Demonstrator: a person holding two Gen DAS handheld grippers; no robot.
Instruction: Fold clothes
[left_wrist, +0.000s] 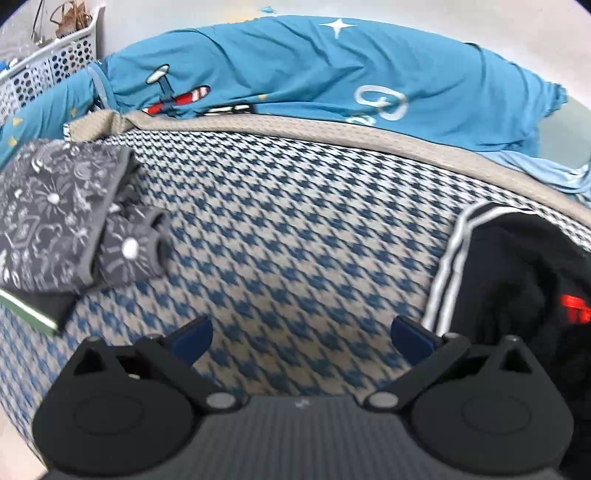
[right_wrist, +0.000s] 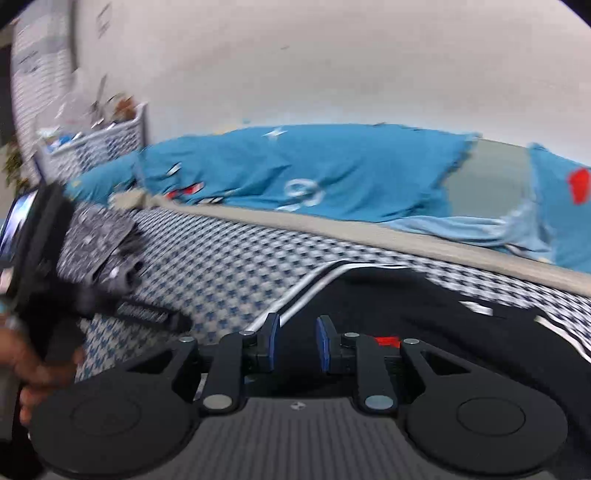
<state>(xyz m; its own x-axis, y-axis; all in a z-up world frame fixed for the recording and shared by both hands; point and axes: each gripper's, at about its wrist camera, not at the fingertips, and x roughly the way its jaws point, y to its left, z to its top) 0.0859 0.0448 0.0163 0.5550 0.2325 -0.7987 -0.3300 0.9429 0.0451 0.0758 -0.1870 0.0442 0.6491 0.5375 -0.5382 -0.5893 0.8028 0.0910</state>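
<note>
Left gripper (left_wrist: 301, 338) wide open, empty, over houndstooth cover (left_wrist: 280, 236); right gripper (right_wrist: 297, 341) part-open, empty, above black garment (right_wrist: 424, 310). Folded grey clothes (left_wrist: 55, 206) left, blue bedding (left_wrist: 314, 74) behind.

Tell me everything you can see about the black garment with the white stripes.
The black garment looks like soft dark knit, with white stripes along one edge and a small red print. It lies rumpled, not folded, on the houndstooth cover. The right gripper hovers over it, partly open, gripping nothing visible.
</note>
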